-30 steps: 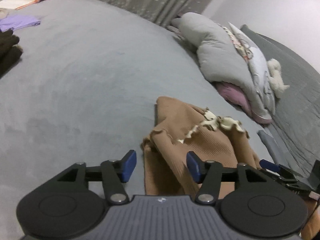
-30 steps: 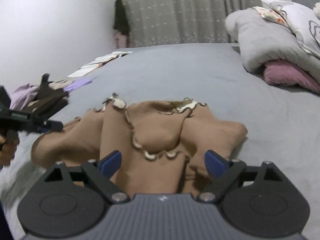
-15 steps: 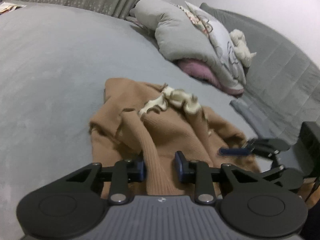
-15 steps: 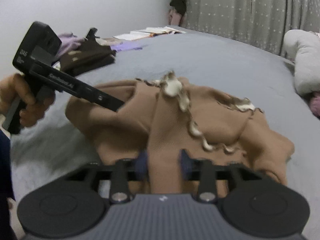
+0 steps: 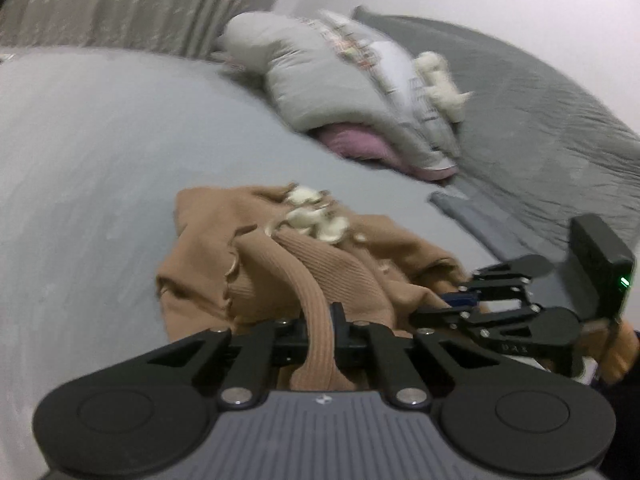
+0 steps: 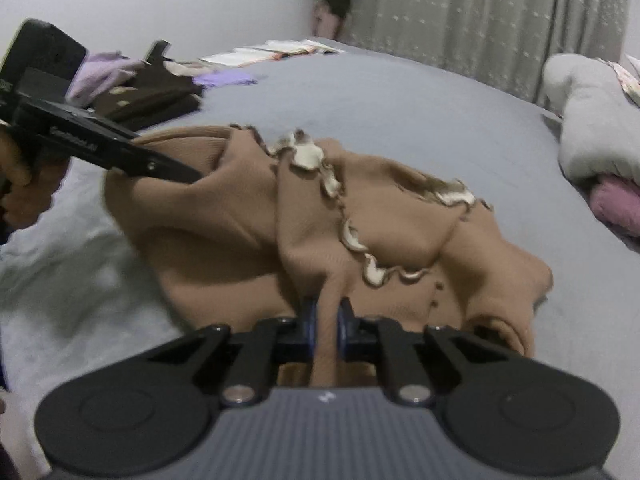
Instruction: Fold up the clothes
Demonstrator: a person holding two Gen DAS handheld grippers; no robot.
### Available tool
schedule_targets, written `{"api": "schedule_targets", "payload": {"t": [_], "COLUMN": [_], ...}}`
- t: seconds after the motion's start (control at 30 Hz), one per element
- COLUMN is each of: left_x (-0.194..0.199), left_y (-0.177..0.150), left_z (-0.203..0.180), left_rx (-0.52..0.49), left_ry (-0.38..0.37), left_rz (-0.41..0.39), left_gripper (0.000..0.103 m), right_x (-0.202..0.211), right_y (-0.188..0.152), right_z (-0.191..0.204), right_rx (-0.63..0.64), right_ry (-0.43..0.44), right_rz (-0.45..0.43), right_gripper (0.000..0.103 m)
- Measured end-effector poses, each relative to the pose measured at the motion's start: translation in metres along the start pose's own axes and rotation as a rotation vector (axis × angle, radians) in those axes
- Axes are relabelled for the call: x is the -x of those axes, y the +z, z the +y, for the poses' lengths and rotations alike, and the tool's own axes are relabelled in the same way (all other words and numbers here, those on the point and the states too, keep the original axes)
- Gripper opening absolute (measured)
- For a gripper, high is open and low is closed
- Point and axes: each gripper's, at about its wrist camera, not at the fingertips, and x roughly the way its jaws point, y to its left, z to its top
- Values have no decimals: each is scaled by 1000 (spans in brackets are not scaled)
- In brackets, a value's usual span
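Observation:
A tan ribbed knit top [image 5: 280, 276] with cream ruffled trim lies crumpled on the grey bed; it also shows in the right wrist view [image 6: 400, 224]. My left gripper [image 5: 320, 330] is shut on a fold of the top at its near edge. My right gripper [image 6: 327, 326] is shut on another fold of the same top. The right gripper appears in the left wrist view [image 5: 460, 304] beside the cloth, and the left gripper appears in the right wrist view [image 6: 176, 170], its tip buried in the fabric.
Grey pillows [image 5: 328, 92] over a pink one [image 5: 360, 146] lie at the bed's head, with a grey quilt [image 5: 540, 120] beyond. A dark garment [image 6: 152, 96], purple clothes [image 6: 224, 78] and papers [image 6: 272, 50] lie at the far side. A curtain [image 6: 480, 12] hangs behind.
Both grippers went from open above the top to shut on folds of it. The cloth is now bunched and pulled up between them.

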Motion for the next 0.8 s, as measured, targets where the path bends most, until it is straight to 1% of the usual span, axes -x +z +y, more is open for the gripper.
{"api": "schedule_targets", "payload": {"t": [0.07,0.1,0.13,0.17,0.2,0.23,0.27,0.3,0.37,0.43,0.47,0.5,0.53,0.57,0.6,0.63,0.67,0.7,0.77,0.8], "left_x": [13,21,27,30,34,40,44,49,59,69,72,74,76,77,74,70,62,56,43,37], "left_y": [-2,-4,-7,-9,-12,-18,-22,-27,-35,-39,-39,-38,-37,-35,-32,-29,-26,-24,-15,-8], "left_z": [-6,-10,-13,-15,-17,-18,-19,-20,-23,-22,-21,-20,-19,-17,-15,-11,-7,-5,4,10], "left_rx": [-61,-102,-136,-157,-178,-200,-218,-235,-271,-278,-276,-274,-271,-265,-255,-229,-206,-201,-169,-123], "left_ry": [-83,-145,-192,-217,-246,-296,-332,-369,-436,-455,-454,-454,-451,-433,-415,-366,-298,-274,-115,-38], "left_rz": [-1,11,29,41,56,79,103,127,168,169,163,157,149,135,127,114,107,106,86,70], "left_gripper": [4,4,4,5,6,7,13,15,15,16,16,18,19,22,32,38,45,46,46,46], "right_x": [24,34,45,61,73,83,89,92,100,101,101,101,101,103,104,106,107,108,109,109], "right_y": [-1,-3,-5,-10,-15,-19,-23,-28,-37,-47,-52,-57,-62,-63,-62,-62,-60,-55,-46,-43], "right_z": [-2,-1,0,3,5,6,9,12,19,27,31,35,38,40,40,40,37,30,14,7], "right_rx": [30,53,76,128,161,177,195,213,249,278,292,306,319,330,339,348,342,310,239,211], "right_ry": [62,95,128,195,264,326,368,399,461,540,581,622,663,672,667,661,643,611,539,503], "right_rz": [-44,-63,-81,-110,-122,-123,-108,-86,-42,26,63,99,136,142,134,125,105,74,8,-25], "right_gripper": [8,8,8,8,8,8,9,10,11,13,14,18,35,54,64,84,89,89,91,94]}}
